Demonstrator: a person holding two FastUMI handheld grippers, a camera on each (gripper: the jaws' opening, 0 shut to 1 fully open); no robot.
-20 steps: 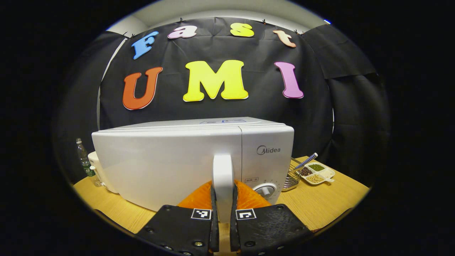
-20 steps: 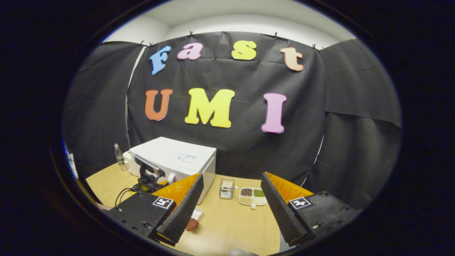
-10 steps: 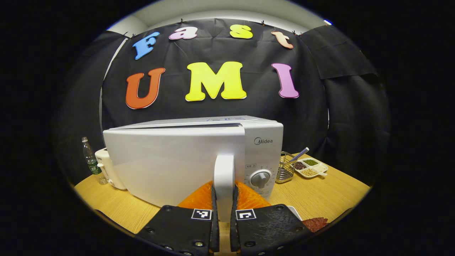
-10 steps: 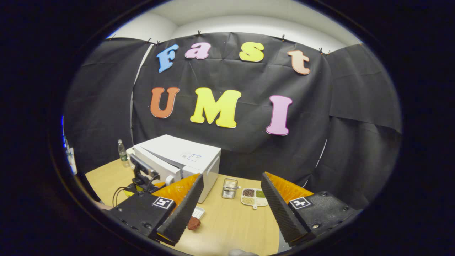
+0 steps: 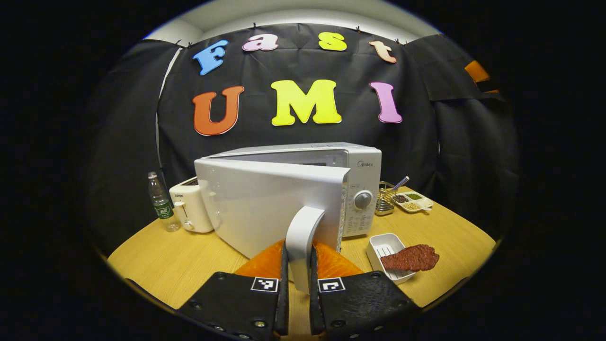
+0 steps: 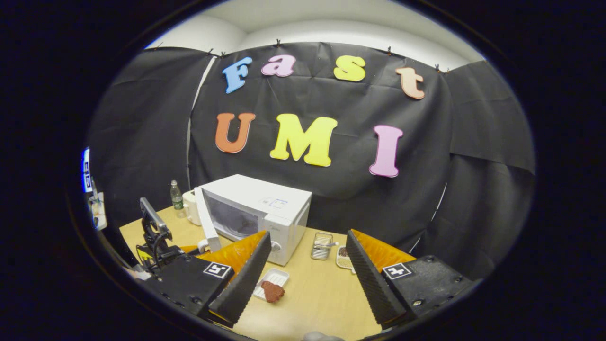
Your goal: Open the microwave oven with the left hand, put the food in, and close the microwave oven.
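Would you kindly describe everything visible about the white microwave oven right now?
The white microwave oven is a glossy box on the wooden table, beside a white toaster. Its door is hinged at its left and partly open; the left gripper is shut on the door's upright white handle. A round dial sits on the control panel. The right gripper view shows its dark cavity.

Black cloth wall [image 6: 331, 199], pale ceiling [image 6: 331, 23] above, light wooden table [image 5: 165, 260]
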